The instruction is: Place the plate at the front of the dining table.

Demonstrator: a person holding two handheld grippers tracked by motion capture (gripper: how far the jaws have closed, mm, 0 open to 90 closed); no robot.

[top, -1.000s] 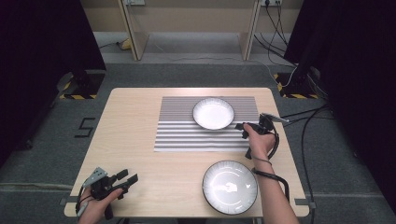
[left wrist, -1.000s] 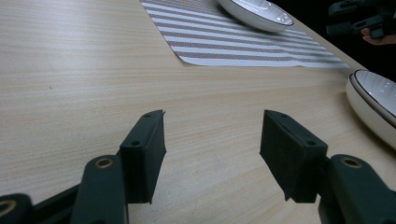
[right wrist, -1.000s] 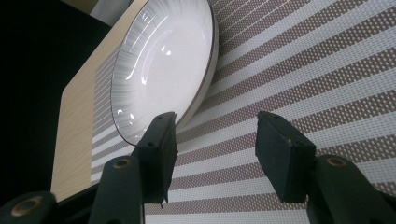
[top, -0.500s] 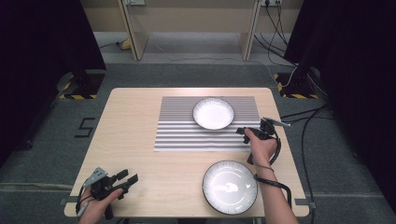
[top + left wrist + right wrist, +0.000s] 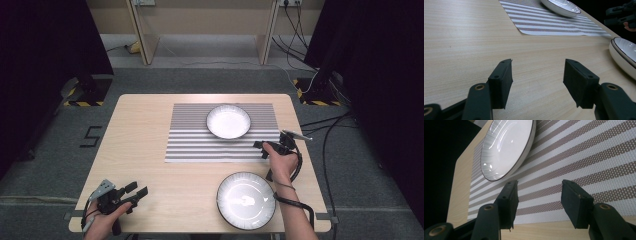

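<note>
High view, two white plates (image 5: 228,121) (image 5: 246,200), one striped mat (image 5: 190,140), left gripper (image 5: 140,192) and right gripper (image 5: 259,147) both released, empty

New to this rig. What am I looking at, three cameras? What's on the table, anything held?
No robot arm here: a person holds a handheld two-jaw gripper in each hand. The high view looks down on the table; the other two cameras ride on the grippers and look along their black fingers. On the table lie a striped placemat carrying a small white bowl, and a larger plate on bare wood. The left gripper rests open near the front left corner. The right gripper is open at the mat's edge, facing the bowl. Nothing is held.
</note>
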